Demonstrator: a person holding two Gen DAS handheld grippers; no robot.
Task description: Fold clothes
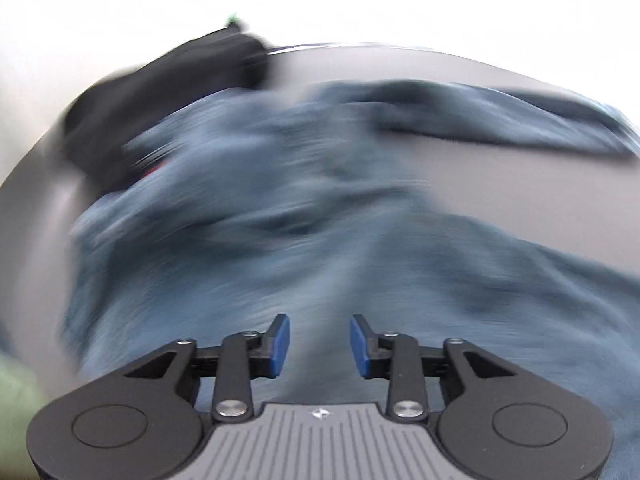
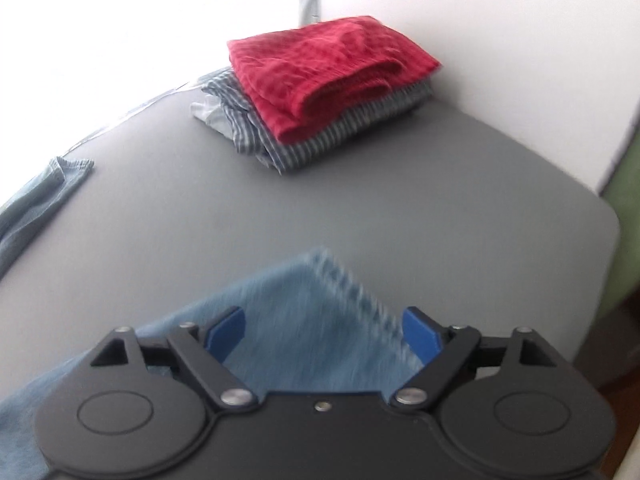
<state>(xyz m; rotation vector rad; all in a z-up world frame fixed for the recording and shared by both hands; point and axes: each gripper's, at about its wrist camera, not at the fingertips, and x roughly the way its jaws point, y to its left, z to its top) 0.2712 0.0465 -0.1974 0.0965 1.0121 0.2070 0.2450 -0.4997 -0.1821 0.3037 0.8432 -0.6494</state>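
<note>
A blue denim garment lies crumpled across the grey table, heavily blurred in the left wrist view. My left gripper hovers over it, open, with nothing between its blue pads. In the right wrist view a hemmed corner of the denim lies on the table under my right gripper. Its jaws stand wide open and the pads sit apart from the cloth's edges. Another part of the denim shows at the left edge.
A folded red garment rests on a folded blue-striped one at the far side of the table. The table's rounded corner is at right, with something green beyond. A dark blurred shape sits at the denim's far left.
</note>
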